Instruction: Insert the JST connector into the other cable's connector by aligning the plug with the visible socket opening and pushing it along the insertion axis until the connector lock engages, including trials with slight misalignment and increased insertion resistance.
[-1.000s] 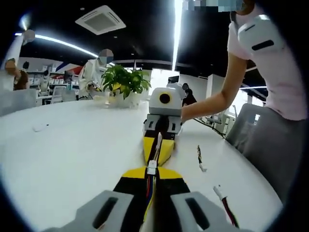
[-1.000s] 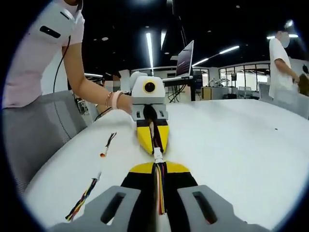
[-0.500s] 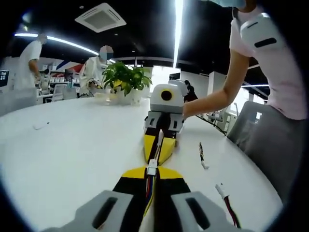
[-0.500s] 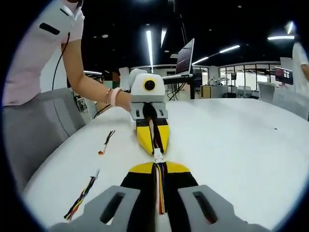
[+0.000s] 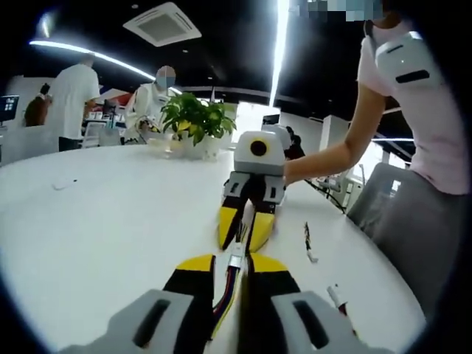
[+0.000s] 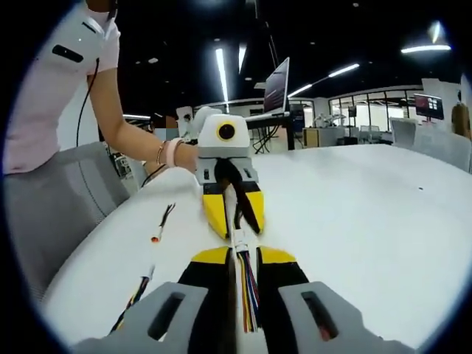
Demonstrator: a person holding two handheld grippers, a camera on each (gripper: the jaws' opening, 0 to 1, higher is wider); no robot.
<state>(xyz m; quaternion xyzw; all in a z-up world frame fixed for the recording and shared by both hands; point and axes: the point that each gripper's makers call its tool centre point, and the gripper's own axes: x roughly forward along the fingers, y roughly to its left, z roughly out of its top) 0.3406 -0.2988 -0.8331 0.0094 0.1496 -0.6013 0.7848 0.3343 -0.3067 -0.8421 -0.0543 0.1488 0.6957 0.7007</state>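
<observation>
In the left gripper view my left gripper stands open, its yellow-tipped jaws parted around coloured wires and a small white JST connector. Facing it, my right gripper is open too, its yellow jaws spread. The right gripper view has my right gripper open, with the white connector and its wires lying loose in the gap. Beyond it the left gripper has its jaws apart. The two cables look joined at the connector, just above the white table.
Loose spare cables lie on the table, seen also as a short cable and a coloured bundle. A potted plant stands far back. A person's arm holds the far gripper; people stand behind.
Both grippers were shut on their cables with jaw tips together; now both pairs of jaws have spread apart and the joined cable lies loose between them.
</observation>
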